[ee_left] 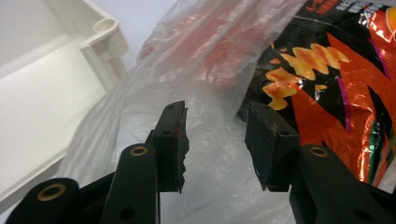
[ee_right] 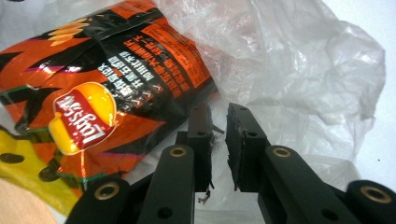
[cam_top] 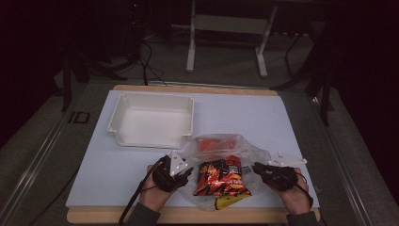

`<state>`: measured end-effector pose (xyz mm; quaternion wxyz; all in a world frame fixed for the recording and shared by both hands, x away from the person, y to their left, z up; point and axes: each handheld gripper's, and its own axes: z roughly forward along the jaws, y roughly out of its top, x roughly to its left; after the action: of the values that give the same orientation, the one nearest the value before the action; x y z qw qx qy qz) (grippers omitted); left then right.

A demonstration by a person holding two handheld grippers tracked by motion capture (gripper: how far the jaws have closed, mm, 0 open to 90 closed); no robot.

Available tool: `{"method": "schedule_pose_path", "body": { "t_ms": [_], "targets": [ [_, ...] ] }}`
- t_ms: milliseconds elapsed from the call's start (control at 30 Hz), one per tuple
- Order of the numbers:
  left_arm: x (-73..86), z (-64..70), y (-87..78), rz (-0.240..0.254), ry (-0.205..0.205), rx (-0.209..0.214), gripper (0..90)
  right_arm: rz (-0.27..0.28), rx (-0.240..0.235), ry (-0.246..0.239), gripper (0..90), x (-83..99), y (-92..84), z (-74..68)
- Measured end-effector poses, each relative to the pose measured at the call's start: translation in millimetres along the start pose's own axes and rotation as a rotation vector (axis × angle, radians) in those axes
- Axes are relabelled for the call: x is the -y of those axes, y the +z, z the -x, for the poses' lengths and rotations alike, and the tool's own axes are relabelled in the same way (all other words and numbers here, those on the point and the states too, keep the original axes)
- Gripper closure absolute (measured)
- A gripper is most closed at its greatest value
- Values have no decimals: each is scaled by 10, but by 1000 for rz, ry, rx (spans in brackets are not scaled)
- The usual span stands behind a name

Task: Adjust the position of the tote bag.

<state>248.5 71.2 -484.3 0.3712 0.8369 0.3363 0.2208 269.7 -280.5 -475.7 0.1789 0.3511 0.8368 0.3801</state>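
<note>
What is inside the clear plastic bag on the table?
An orange-and-black chip packet lies at the plastic bag mouth, a yellow packet beneath it. Something red sits deeper, blurred by the film.

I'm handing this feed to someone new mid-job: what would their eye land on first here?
The shiny red-and-black chip bag lying on a crumpled clear plastic bag at the table's near edge, flanked by the left gripper and the right gripper. Next, the empty white tray just behind, to the left.
</note>
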Motion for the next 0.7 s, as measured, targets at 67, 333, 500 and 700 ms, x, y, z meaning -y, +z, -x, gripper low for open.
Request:
{"method": "schedule_pose_path", "body": {
  "t_ms": [67, 333, 500, 700],
  "targets": [
    [0, 25, 39, -11, 14, -9, 585, -1, 2, -2, 765, -6, 12, -2],
    [-20, 63, 289, -73, 44, -53, 521, -5, 38, -20, 625, -102, 168, -4],
    [-34, 64, 431, -109, 41, -112, 489, -28, 90, -36, 563, -151, 272, 5],
    [-55, 36, 532, -122, 9, -185, 441, -37, 146, -64, 506, -218, 347, -15]
  ]
}}
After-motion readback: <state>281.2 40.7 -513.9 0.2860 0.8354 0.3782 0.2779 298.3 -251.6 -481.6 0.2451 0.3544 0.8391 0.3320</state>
